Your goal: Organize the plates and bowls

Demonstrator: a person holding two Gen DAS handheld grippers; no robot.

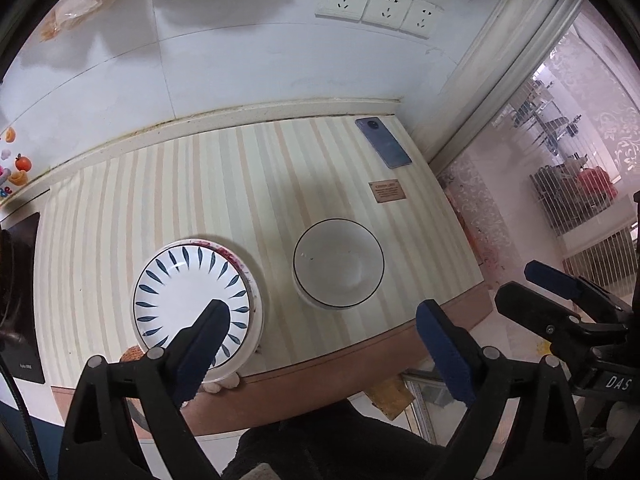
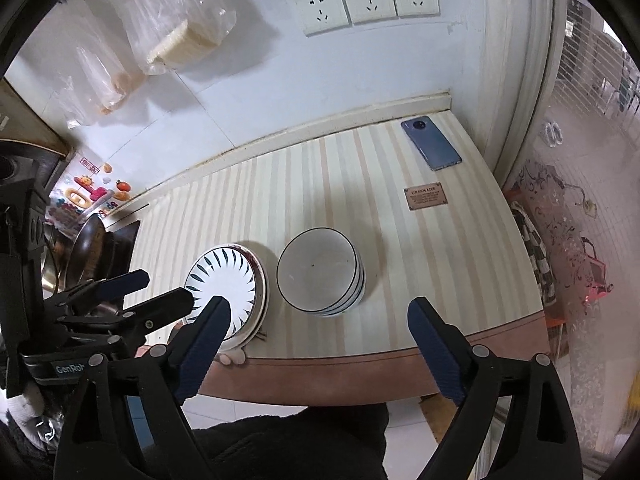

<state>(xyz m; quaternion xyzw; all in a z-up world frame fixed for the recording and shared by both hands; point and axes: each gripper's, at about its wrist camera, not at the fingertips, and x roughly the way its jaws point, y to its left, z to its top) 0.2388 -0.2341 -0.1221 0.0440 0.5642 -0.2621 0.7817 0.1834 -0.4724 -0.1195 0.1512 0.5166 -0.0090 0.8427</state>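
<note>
I hold my left gripper above the front edge of the counter, its jaws wide apart with nothing between them. The plates lie stacked below its left finger, near the front edge toward the counter's left end. My right gripper hangs likewise, jaws spread and empty, with the bowls below and between its fingers, just right of the plates without touching them.

Both stacks sit flat, open sides up; being round, they have no long axis. The top plate is glossy white with dark blue leaf strokes fanning around the rim; a lower one shows a reddish edge. The bowls are smooth white with a thin dark rim line, nested together. The counter wears a striped cream-and-tan cover, and a blue phone lies at its back right corner.
</note>
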